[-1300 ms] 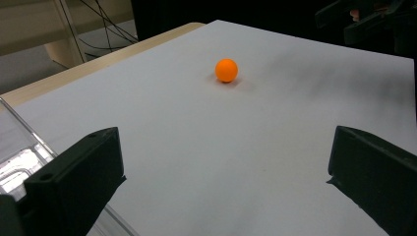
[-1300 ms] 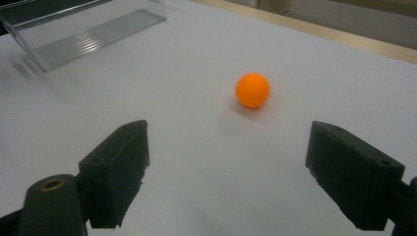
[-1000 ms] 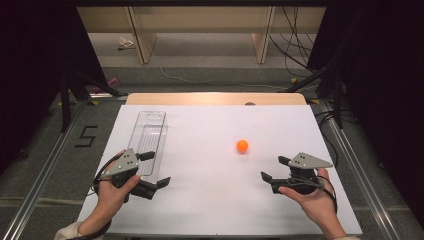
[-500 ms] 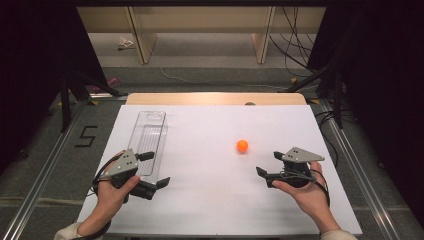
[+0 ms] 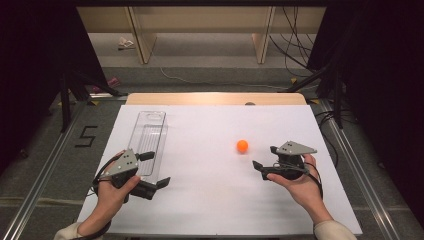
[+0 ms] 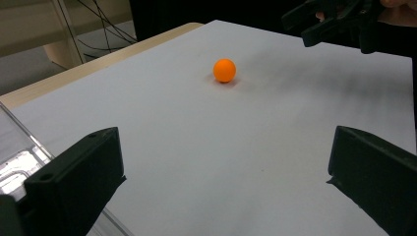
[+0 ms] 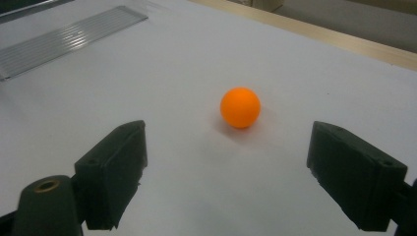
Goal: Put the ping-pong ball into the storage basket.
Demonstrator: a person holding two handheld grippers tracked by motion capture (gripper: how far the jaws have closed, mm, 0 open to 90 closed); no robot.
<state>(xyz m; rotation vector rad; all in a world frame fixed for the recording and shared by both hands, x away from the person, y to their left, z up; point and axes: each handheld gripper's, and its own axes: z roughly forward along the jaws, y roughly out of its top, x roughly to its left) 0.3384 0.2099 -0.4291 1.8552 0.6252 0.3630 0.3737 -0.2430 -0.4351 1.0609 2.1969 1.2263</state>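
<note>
1. Orange ball [image 5: 242, 146] sits on the white surface [image 5: 210, 200], right of centre, loose, nothing touching it. Small shadow under it in my right gripper view [image 7: 240, 107].
2. My right gripper [image 5: 266, 161] is the nearer one to the ball, just below and to the right of it in the high view, aimed up-left toward it. Fingers spread wide, nothing between them.
3. In my right gripper view the ball lies ahead of the two black fingers [image 7: 114, 172], roughly centred in the gap, clear of both pads.
4. My right hand [image 5: 300, 182] wraps the gripper body; the grey three-cornered plate on top faces up.
5. My left gripper [image 5: 155, 170] is well apart from the ball, on the left side of the surface. Fingers spread, holding nothing.
6. In my left gripper view the ball [image 6: 224, 70] is far ahead, past the open fingers [image 6: 78, 182], and the right gripper shows at the top right corner [image 6: 324, 22].
7. Clear plastic tray [image 5: 148, 137] lies lengthwise on the left of the surface; one left finger sits over its near end. Cannot tell if it touches.
8. My left hand [image 5: 112, 192] grips the left gripper from below.
9. Bare wooden edge [image 5: 215, 98] runs along the far side of the surface.
</note>
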